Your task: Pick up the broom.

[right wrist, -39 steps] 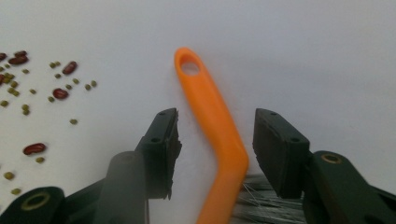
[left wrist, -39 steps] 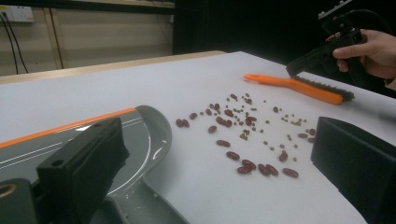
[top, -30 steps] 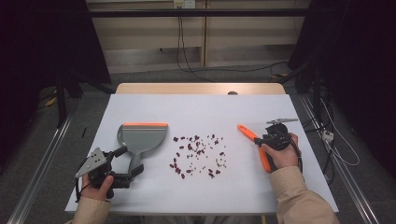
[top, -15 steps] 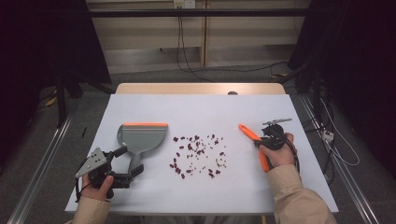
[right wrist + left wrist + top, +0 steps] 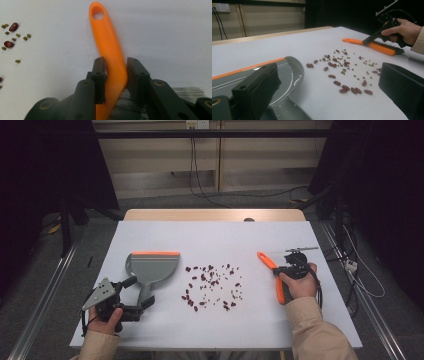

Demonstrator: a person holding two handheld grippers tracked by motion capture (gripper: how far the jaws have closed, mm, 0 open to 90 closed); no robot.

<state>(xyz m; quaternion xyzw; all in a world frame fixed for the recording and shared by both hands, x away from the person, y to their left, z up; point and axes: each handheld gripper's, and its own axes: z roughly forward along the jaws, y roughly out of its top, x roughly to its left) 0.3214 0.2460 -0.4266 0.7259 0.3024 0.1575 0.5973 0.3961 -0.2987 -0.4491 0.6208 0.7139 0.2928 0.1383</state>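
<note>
Right claw (image 5: pixel 115 75) around brush (image 5: pixel 110 50), bristles mostly hidden

A white surface (image 5: pixel 165 237) carries a grey dustpan (image 5: pixel 150 270) with an orange edge at left, a scatter of red and small green beans (image 5: pixel 212 287) in the middle, and an orange brush (image 5: pixel 272 272) at right.

In the right gripper view the jaws hide the brush (image 5: pixel 110 50) handle's lower part. We cannot see its bristles (image 5: pixel 185 92) whole; the bottom edge cuts them off.
</note>
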